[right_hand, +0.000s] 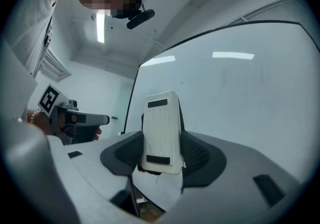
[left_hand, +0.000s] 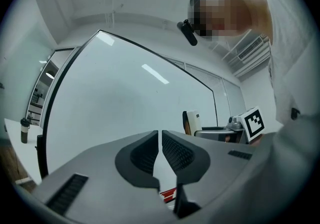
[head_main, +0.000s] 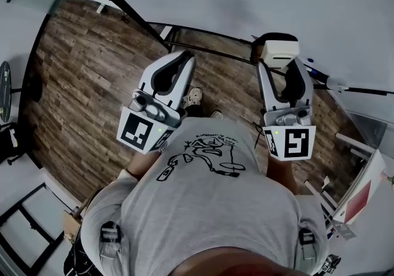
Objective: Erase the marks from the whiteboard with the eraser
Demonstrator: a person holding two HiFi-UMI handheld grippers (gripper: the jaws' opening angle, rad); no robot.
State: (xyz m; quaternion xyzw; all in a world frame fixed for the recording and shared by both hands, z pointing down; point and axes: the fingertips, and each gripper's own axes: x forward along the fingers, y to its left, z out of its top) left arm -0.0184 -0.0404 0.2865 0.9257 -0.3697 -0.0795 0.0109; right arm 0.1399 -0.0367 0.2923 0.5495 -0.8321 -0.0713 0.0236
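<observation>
The right gripper [right_hand: 161,143] is clamped on the eraser [right_hand: 161,118], raised near the whiteboard [right_hand: 240,108]; the left gripper [left_hand: 160,140] is closed on nothing. The eraser is best pressed flat and swept evenly.

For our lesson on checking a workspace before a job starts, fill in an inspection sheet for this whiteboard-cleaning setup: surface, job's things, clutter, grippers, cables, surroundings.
Surface: whiteboard, black-framed, looks almost clean; only faint streaks, too slight to be sure of.
Job's things: white eraser, upright between the right gripper's jaws; whether it touches the board cannot be told.
Clutter: dark bottle standing on a white ledge beside the board.
Grippers: right gripper shut on the eraser; left gripper shut, nothing between its jaws.
Cables: nothing seen.
Surroundings: wood floor below the board; person in a grey T-shirt holding both grippers; ceiling light on.
</observation>
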